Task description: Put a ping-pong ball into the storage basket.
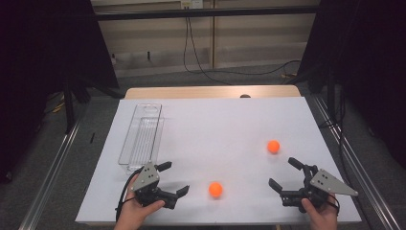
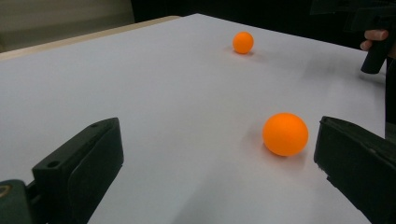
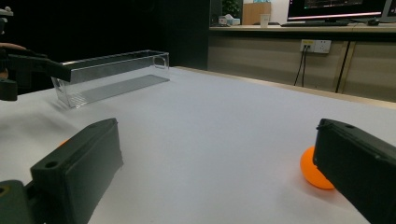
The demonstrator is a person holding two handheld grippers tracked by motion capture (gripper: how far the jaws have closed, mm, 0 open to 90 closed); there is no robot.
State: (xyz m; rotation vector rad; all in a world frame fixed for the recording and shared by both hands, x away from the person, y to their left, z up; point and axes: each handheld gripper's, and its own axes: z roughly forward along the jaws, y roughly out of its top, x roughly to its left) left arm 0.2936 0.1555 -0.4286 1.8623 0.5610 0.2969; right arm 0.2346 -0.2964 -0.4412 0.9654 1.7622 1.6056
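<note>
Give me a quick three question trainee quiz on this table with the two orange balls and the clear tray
1. How many orange balls lie on the table?
2. True or false: the clear tray holds a ball.
3. Which gripper has the near ball just ahead of its open jaws: A the left gripper, B the right gripper?

Key: 1. Two, the near ball and the far ball. 2. False, both lie on the table. 3. A.

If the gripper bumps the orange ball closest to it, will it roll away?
Probably yes. The near orange ball is round and smooth and sits free on the flat white table, so a nudge would likely send it rolling. It looks small and light. The left gripper, with jaws wide open, should close evenly on both sides, or the ball may squirt out.
</note>
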